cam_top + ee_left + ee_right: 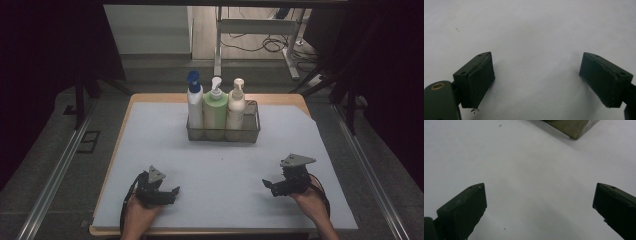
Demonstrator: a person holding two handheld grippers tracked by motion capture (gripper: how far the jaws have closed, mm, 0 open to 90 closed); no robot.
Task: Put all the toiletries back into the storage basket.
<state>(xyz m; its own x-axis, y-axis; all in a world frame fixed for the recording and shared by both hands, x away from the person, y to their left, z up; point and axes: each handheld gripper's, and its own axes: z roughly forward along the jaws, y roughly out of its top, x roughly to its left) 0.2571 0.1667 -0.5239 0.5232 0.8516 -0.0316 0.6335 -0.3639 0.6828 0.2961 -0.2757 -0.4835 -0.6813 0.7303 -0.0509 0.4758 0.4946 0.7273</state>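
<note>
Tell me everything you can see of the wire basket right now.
The wire basket is a dark, low, rectangular mesh tray, metal by its look, standing flat on the pale sheet toward the table's far middle. It holds three upright bottles in a row: a blue-capped one, a green pump bottle and a cream pump bottle. Both grippers are well short of it.

dim overall | table sheet (220, 150) evenly lit from above | dark surroundings | gripper views soft, slightly blurred
</note>
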